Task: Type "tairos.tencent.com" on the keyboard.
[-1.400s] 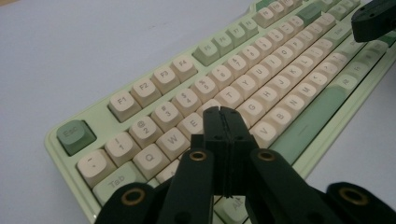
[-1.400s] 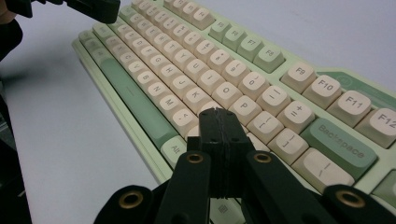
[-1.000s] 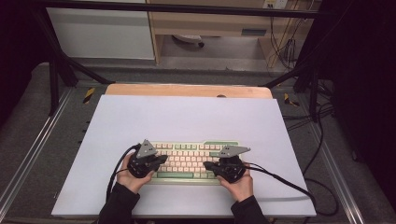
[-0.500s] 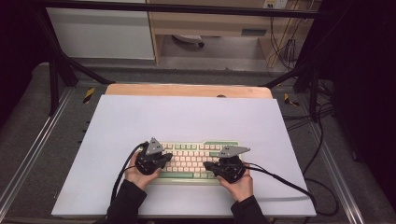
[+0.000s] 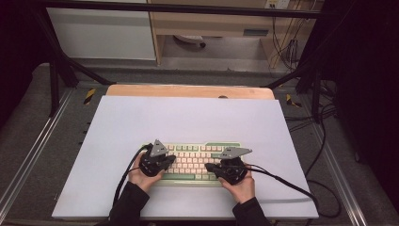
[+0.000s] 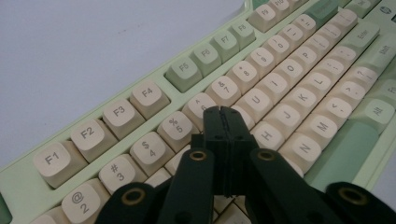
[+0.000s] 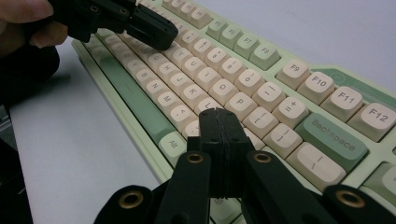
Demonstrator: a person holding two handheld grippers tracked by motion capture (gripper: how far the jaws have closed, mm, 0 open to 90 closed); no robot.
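A pale green keyboard (image 5: 197, 153) with cream keys lies on the white table top, near its front edge. My left gripper (image 5: 173, 160) hovers over the keyboard's left half, held in a hand, jaws pressed together with nothing between them. In the left gripper view its shut tips (image 6: 223, 112) sit just above the letter keys (image 6: 280, 84) near the T and Y. My right gripper (image 5: 208, 166) is over the right half, also shut and empty. Its tips (image 7: 217, 114) hang above the keys near L, and the left gripper (image 7: 149, 28) shows farther along the keyboard (image 7: 224, 65).
The white surface (image 5: 188, 117) stretches wide behind and beside the keyboard. A wooden strip (image 5: 188, 91) runs along its back edge. Black cables (image 5: 291, 183) trail from the grippers off to the right and front. Metal frame rails (image 5: 28, 155) flank the table.
The left hand has slid its gripper a little to the right over the keys. The right hand and the keyboard have stayed put.
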